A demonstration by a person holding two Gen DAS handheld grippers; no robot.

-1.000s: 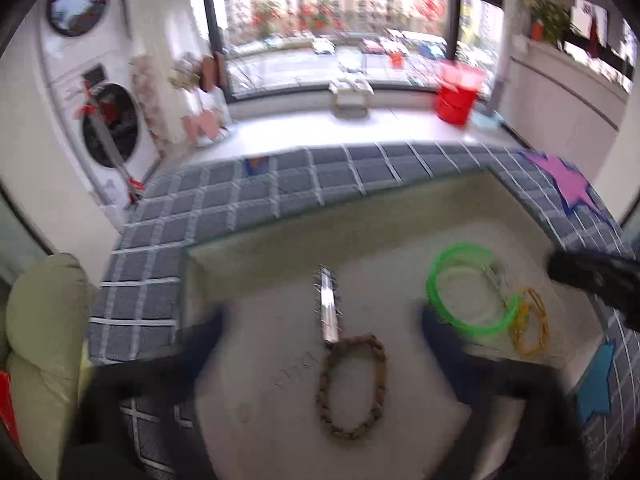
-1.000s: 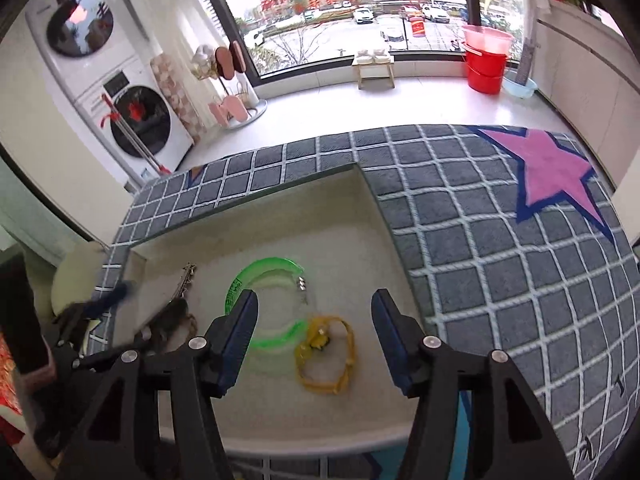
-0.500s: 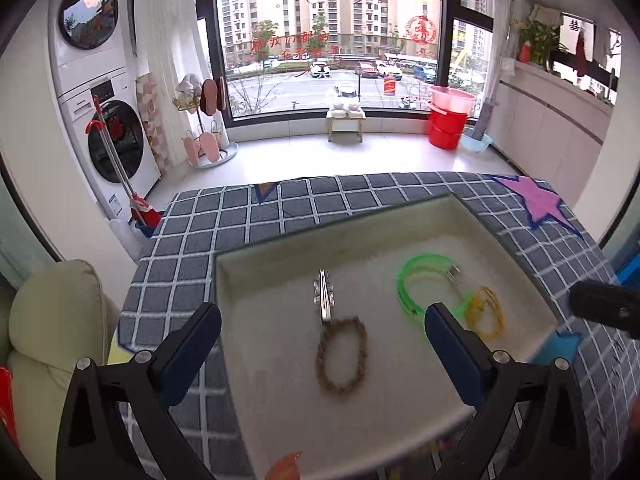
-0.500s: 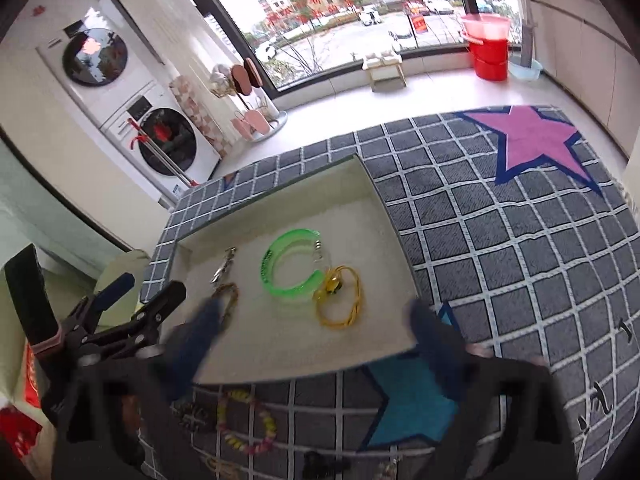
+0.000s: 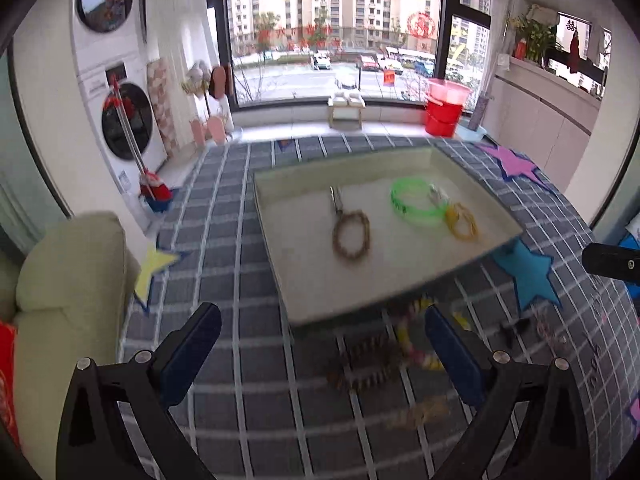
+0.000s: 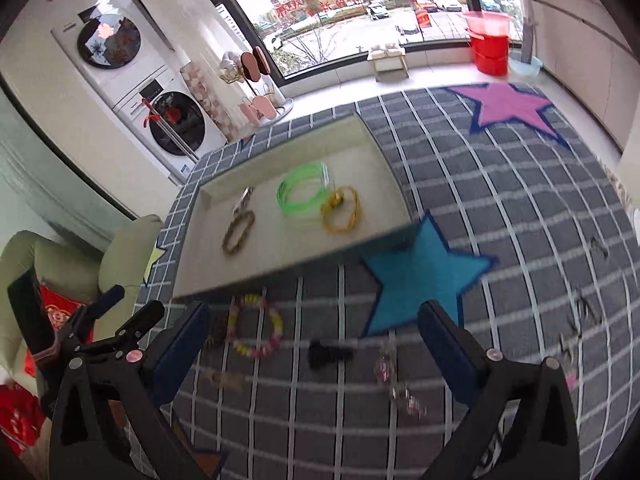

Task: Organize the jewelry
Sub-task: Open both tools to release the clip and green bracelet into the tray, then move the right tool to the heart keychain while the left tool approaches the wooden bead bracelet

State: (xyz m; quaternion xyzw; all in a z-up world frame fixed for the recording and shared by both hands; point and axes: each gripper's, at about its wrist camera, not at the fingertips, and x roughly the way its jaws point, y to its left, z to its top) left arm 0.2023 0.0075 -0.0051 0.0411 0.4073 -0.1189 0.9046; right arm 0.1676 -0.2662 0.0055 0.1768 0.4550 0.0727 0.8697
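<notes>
Hanging over the grey checked rug (image 6: 500, 208), the right claw (image 6: 314, 344) has its two blue pads spread wide with nothing between them; below the gap lie a small black piece (image 6: 326, 354) and, toward the left pad, a pink-and-yellow bead bracelet (image 6: 256, 330). The left claw (image 5: 322, 350) is spread just as wide and also empty, and under it sits a dark beaded bracelet (image 5: 362, 372), blurred, with the pink-and-yellow one just beside it. Further out, a few tiny pieces are scattered on the rug to the right, too smeared to name. Beyond the loose jewelry stands a shallow pale tray (image 6: 280, 264), its near edge close to the bracelets. Inside it, a brown bead bracelet (image 5: 352, 236) lies touching a silver clasp (image 5: 335, 200) at its far end, a green bangle (image 5: 416, 202) sits to the right, and a yellow cord loop (image 5: 462, 222) rests against the green one. A blue star (image 6: 420, 276) on the rug lies at the tray's near right corner, a pink star (image 6: 508, 106) farther back.
</notes>
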